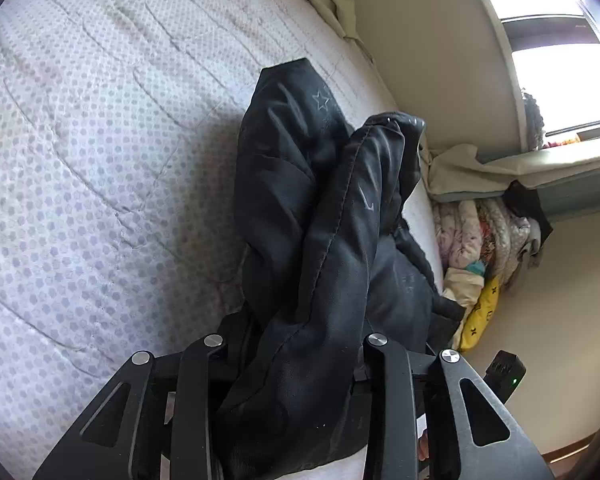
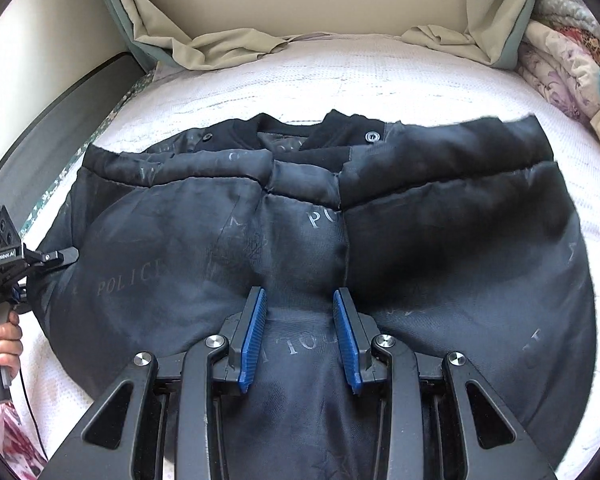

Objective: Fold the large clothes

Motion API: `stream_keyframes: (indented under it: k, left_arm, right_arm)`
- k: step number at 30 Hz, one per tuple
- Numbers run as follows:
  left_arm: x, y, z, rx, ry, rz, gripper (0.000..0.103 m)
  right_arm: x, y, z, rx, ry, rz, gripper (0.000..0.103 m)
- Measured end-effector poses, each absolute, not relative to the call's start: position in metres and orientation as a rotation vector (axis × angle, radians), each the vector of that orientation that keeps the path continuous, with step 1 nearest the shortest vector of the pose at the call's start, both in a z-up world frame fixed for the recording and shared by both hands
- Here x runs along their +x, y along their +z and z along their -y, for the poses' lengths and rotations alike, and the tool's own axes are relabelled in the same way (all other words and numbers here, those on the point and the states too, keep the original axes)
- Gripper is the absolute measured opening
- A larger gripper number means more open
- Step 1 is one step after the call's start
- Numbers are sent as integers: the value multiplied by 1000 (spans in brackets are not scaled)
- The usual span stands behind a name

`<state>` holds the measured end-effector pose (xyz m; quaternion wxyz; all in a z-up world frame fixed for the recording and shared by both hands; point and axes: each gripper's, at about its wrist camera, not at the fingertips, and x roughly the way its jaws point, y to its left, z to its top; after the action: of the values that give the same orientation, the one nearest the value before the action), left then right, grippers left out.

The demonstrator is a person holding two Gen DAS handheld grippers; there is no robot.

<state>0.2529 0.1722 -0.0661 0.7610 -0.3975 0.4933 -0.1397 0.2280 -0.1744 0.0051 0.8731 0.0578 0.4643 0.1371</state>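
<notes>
Right wrist: gripper [image 2: 300, 332] pinching jacket [image 2: 440, 248]

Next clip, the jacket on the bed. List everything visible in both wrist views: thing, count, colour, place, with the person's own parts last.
jacket: one, black, lining up with faint POLICE lettering, spread across the mattress, collar at the far side
mattress: one, white quilted with grey dots, under the jacket
beige sheet: one, crumpled along the far edge by the wall
folded bedding: one stack, floral pink and yellow, beyond the mattress corner
window: one, bright, above a ledge
left gripper: one, black, at the jacket's left edge, closed on a bunch of fabric
right gripper: one, black with blue pads, pinching the near hem
hand: one, holding the left gripper's handle, pink sleeve below
</notes>
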Motion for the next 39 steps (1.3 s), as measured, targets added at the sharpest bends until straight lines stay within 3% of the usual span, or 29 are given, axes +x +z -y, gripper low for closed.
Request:
stream_keyframes:
  k: [6,14,16,19,21,24,26,27,30,39]
  left_arm:
    - [244,-33,-181,-847,-340,-1018,27]
    - [246,-39,-176,-810,-320,-1017,29]
    - [251,-47,-175,-813,-308,-1031,34]
    - [257,-65,-176,-812,-265,-1058,52]
    - [259,-75,-177,-817,-246,-1074,70]
    - [262,-91,-177,-852,-258,-1077,77]
    - [264,-99,-173,-861,-282,-1053,71]
    - [265,-100,-173,-864,-289,-1050,59]
    - [266,-109,-177,-987,-353,-1028,38]
    - [257,-55,-161,-916,-403,-913,31]
  right_arm:
    - [216,41,198,80,225,-870,32]
    - [225,22,208,50,213,-919,31]
    - [227,19,207,47,209,-929,31]
    - [230,15,210,71,204,-946,31]
    - [229,12,210,80,203,-955,31]
    - [229,8,210,85,203,-962,31]
    - [229,7,211,93,203,-963,31]
    - [231,7,212,98,203,-964,31]
    - [232,8,214,114,202,-965,31]
    - [209,40,212,82,209,-858,31]
